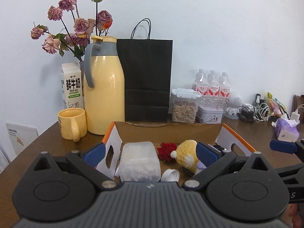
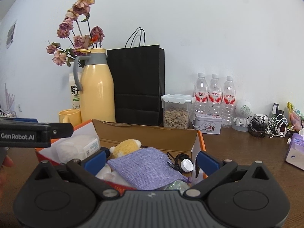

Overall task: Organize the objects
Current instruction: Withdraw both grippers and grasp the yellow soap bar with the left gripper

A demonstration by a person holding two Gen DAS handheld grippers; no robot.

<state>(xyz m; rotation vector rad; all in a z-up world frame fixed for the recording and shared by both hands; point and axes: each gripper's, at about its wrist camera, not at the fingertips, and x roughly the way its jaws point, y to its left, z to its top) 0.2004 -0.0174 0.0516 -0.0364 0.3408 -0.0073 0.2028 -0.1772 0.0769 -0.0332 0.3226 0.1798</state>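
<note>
An open cardboard box (image 1: 167,131) with orange-edged white flaps stands on the brown table; it also shows in the right wrist view (image 2: 148,133). Inside lie a clear packet of white cotton (image 1: 139,161), a red rose (image 1: 167,151), a yellow plush toy (image 1: 187,154), a white cap (image 1: 170,174), a purple knitted pouch (image 2: 148,163) and a black cable (image 2: 177,158). My left gripper (image 1: 150,153) is open over the box's near left part, holding nothing. My right gripper (image 2: 151,160) is open over the pouch, empty.
Along the wall stand a milk carton (image 1: 72,85), a yellow mug (image 1: 73,123), a yellow thermos (image 1: 103,87), dried roses (image 1: 76,22), a black paper bag (image 1: 146,79), a seed jar (image 1: 184,106), a tin (image 1: 210,114), water bottles (image 1: 212,84), chargers (image 1: 254,110) and tissues (image 1: 286,129).
</note>
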